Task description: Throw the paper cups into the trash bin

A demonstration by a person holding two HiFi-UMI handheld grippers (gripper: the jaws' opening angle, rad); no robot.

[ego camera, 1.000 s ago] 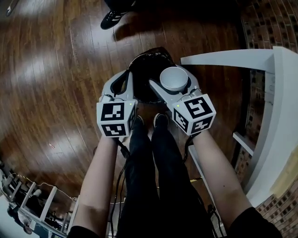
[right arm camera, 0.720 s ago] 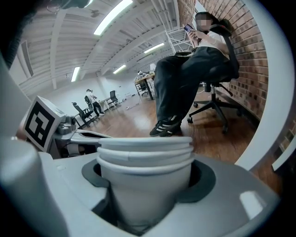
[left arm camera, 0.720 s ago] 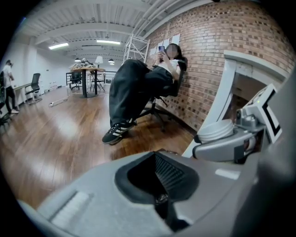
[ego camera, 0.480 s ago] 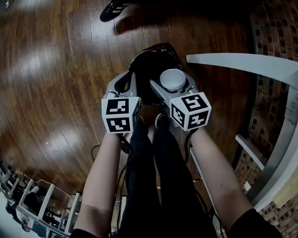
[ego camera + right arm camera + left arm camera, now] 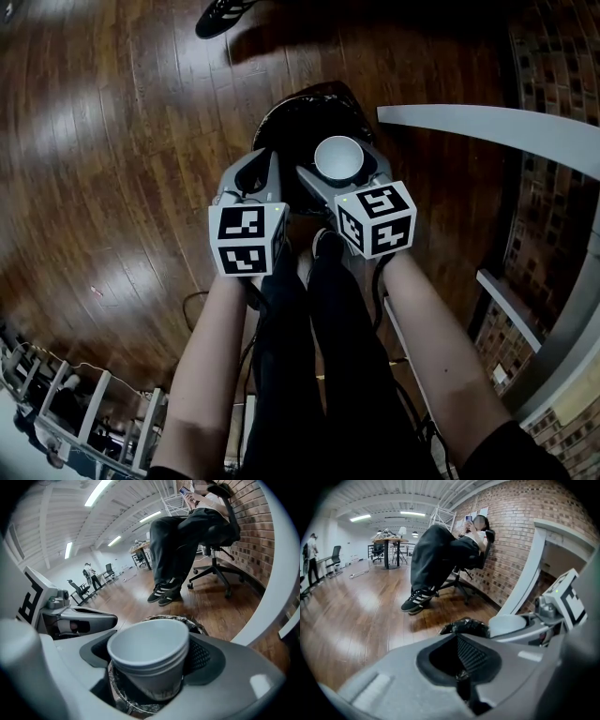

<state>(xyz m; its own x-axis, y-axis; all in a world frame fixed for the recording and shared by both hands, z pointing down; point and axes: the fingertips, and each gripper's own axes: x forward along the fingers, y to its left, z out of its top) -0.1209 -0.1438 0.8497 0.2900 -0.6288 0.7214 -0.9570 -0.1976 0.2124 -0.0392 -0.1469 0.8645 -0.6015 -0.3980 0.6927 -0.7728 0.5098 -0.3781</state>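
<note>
A stack of white paper cups (image 5: 338, 157) sits mouth-up between the jaws of my right gripper (image 5: 341, 150), directly over the black-lined trash bin (image 5: 292, 120). In the right gripper view the cups (image 5: 150, 660) lean a little. The ribbed right pad (image 5: 202, 656) shows bare beside them, and the bin's rim (image 5: 190, 620) lies just below. The right jaws have just been opening and stand wide, with the cups loose between them. My left gripper (image 5: 261, 161) hangs beside it over the bin's left edge, jaws together and empty (image 5: 461, 667). From there I see the bin (image 5: 464, 626) and the cups (image 5: 508, 624).
A white curved counter edge (image 5: 487, 127) and a brick wall (image 5: 548, 84) stand close on the right. The holder's own legs and shoes (image 5: 323, 246) are just behind the bin. Another person sits on a chair (image 5: 440, 550) beyond it, one shoe (image 5: 220, 14) on the wooden floor.
Both grippers have sunk toward the bin. The right jaws have spread, and the cups look smaller and sit deeper between them.
</note>
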